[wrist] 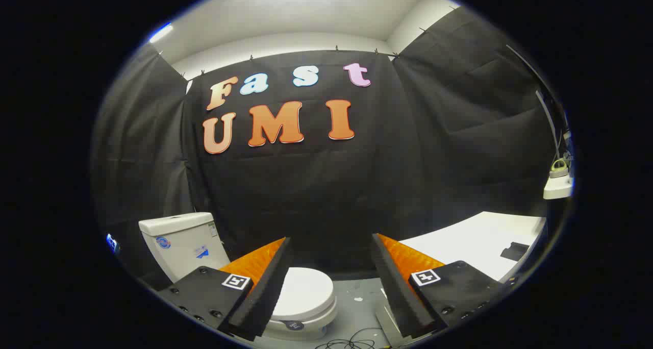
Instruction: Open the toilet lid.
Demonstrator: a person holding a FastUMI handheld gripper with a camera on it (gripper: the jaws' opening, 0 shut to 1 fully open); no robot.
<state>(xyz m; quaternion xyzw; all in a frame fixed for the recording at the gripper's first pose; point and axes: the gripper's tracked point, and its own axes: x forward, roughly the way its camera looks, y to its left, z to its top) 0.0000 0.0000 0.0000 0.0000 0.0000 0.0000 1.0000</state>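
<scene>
A white toilet stands on the floor below and ahead of me, to the left. Its lid (303,294) lies flat and closed over the bowl, and the white tank (183,243) rises behind it against the black cloth wall. My gripper (331,244) is held well above the toilet, apart from it, with its fingers spread wide and nothing between them. The left finger (265,282) covers the lid's left part; the rest of the lid shows in the gap between the fingers.
A white table (479,242) with a small dark item (514,250) on it stands to the right beyond the right finger. Dark cables (352,341) lie on the grey floor (357,303) in front of the toilet. A small shelf (557,185) sits on the right wall.
</scene>
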